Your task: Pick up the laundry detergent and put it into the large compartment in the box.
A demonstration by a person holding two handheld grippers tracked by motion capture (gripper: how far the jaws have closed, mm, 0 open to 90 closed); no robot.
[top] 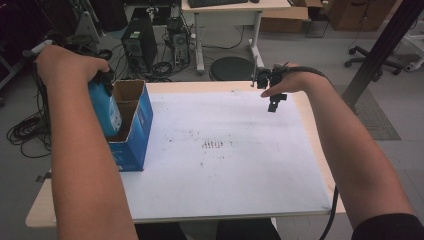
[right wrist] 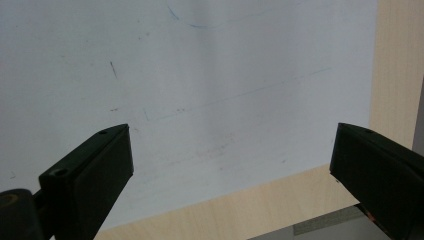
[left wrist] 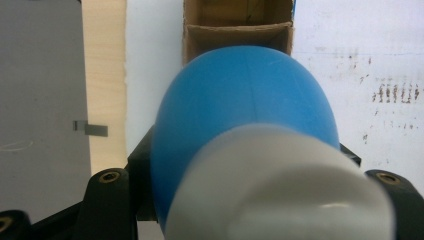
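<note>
In the left gripper view, a white rounded end [left wrist: 280,195] of a blue bottle [left wrist: 240,105] is sitting nearest the lens, blurred and bulging toward the camera. The blue body is swelling out beyond it, and the two black jaws of the left gripper [left wrist: 245,175] are pinching it from either side, pressing on its flanks low in the picture. Just past the bottle, an open cardboard box [left wrist: 235,30] is showing its brown inside, with the bottle's far end hanging right at the box mouth.

From the high view, the person's left hand [top: 65,67] is gripping the left gripper [top: 102,80] at the near left of the table [top: 310,130]. The blue bottle [top: 106,110] is hanging down from it, its lower part sinking into the open top of the blue box [top: 132,127], which is standing upright on the left edge of a white sheet [top: 225,165]. Whether the bottle is touching the box wall is not clear.

Farther across, the right hand [top: 292,82] is holding the right gripper [top: 272,92] over the sheet's far right corner, well apart from the box. In the right gripper view, its jaws are standing spread wide with nothing between them, looking down on the white sheet [right wrist: 200,75] and the wooden table edge [right wrist: 395,75].
</note>
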